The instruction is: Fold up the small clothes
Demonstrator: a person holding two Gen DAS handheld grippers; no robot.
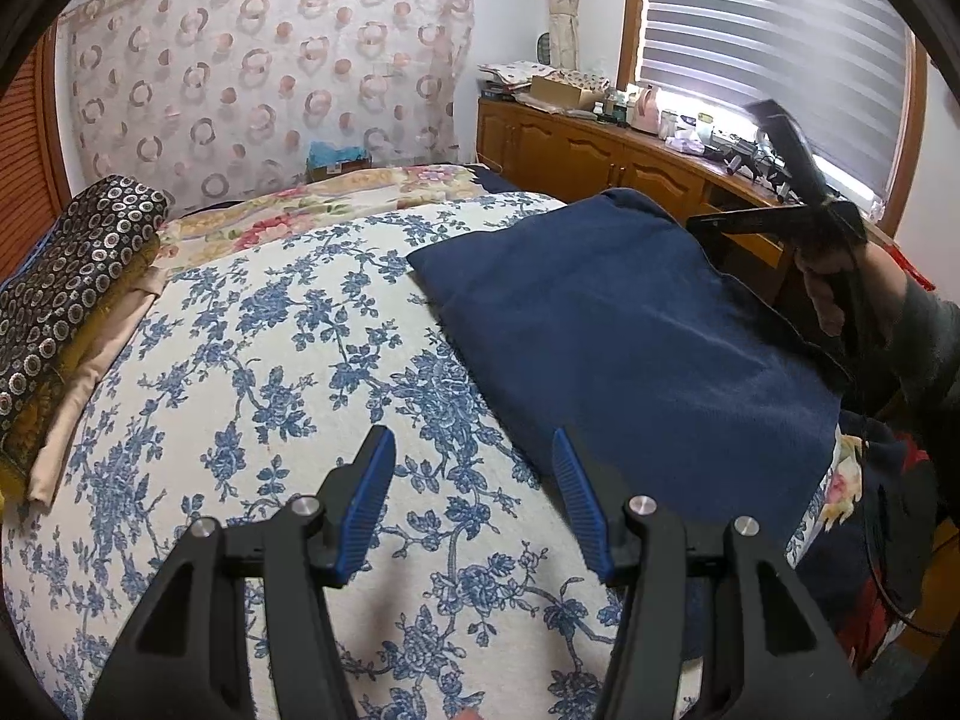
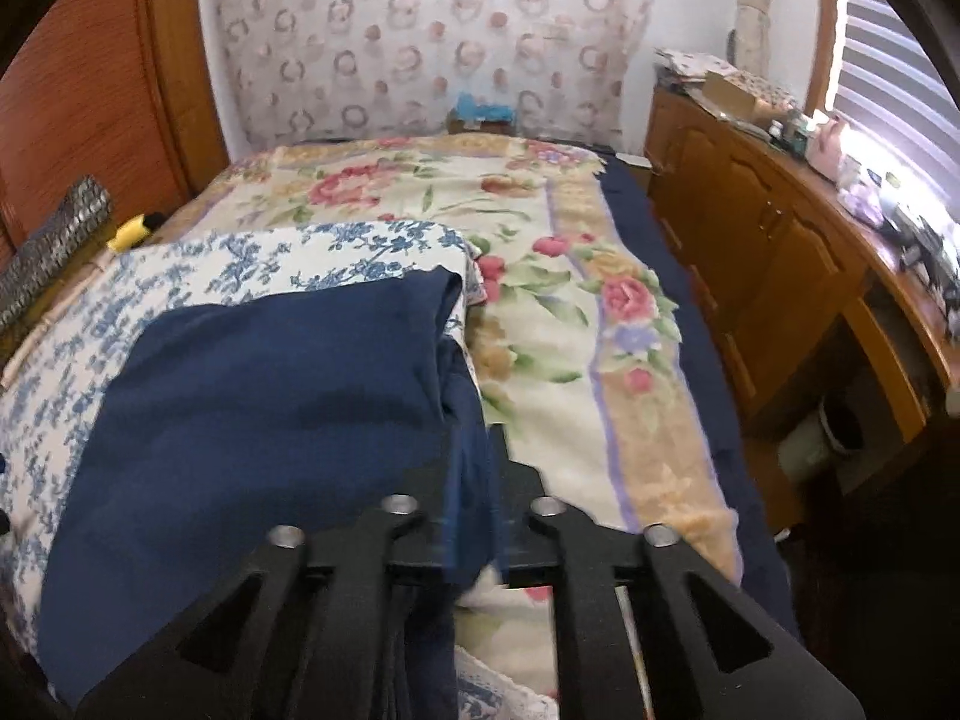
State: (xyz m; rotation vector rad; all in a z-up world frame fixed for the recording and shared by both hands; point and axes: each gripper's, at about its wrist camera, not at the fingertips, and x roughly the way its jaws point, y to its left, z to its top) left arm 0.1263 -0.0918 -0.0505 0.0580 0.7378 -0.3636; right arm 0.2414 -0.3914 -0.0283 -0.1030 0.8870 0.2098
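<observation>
The navy cloth [image 1: 630, 324] is laid flat on the blue-flowered quilt [image 1: 270, 360], toward the quilt's right side, with its far end folded into a rounded edge. In the right wrist view the cloth's right edge [image 2: 462, 420] is seen hanging in layered folds down to the right gripper [image 2: 480, 480]. That gripper's jaws are drawn close together about this edge, and the fabric is seen between them; the fingertips are hidden by the cloth and blurred, so a firm pinch cannot be confirmed, though a grip on the edge is indicated.

The left gripper [image 1: 474, 498] is held above the quilt, just left of the cloth's near edge. Its blue-padded fingers [image 1: 366, 504] are spread apart, and nothing is held between them.

In the left wrist view the right hand [image 1: 831, 282] is seen at the cloth's far right side, wrapped around the black gripper handle.

A rose-patterned blanket [image 2: 570, 300] is spread beyond the quilt. A wooden cabinet [image 2: 768, 276] is set along the window wall, its top cluttered with small items.

No brand, label or writing can be read in either view.
</observation>
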